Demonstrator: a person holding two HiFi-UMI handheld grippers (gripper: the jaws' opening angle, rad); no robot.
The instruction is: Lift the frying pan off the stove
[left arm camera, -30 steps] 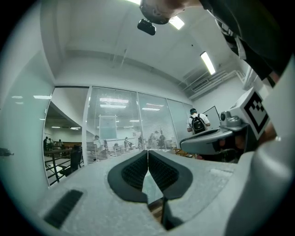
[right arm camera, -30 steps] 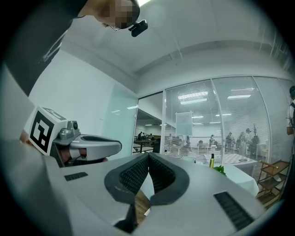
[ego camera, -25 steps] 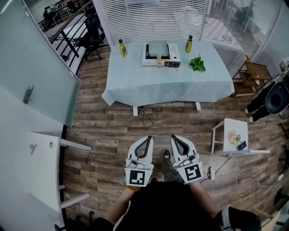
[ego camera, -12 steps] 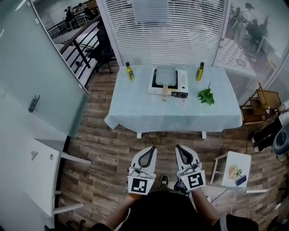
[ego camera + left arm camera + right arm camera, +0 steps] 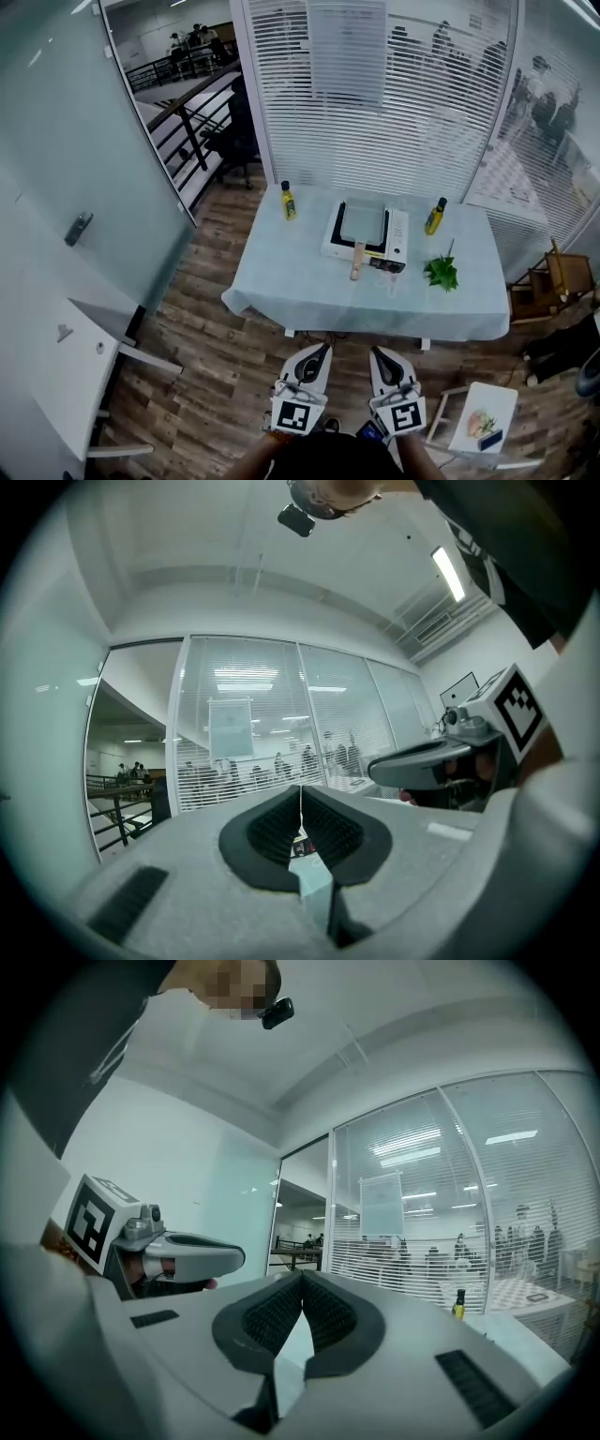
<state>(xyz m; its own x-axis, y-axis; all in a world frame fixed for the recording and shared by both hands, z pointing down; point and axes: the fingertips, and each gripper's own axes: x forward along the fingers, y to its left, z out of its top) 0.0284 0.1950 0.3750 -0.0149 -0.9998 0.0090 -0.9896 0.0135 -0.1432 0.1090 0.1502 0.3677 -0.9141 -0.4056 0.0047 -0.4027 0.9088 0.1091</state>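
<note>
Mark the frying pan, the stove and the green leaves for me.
frying pan (image 5: 363, 224), head view, middle of its grey base
stove (image 5: 398, 232), head view, its white right side
green leaves (image 5: 441, 273), head view, middle of the bunch

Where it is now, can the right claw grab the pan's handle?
Probably not yet: the right claw is shut and hangs well short of the table. Nothing blocks the handle, which points toward it.
</note>
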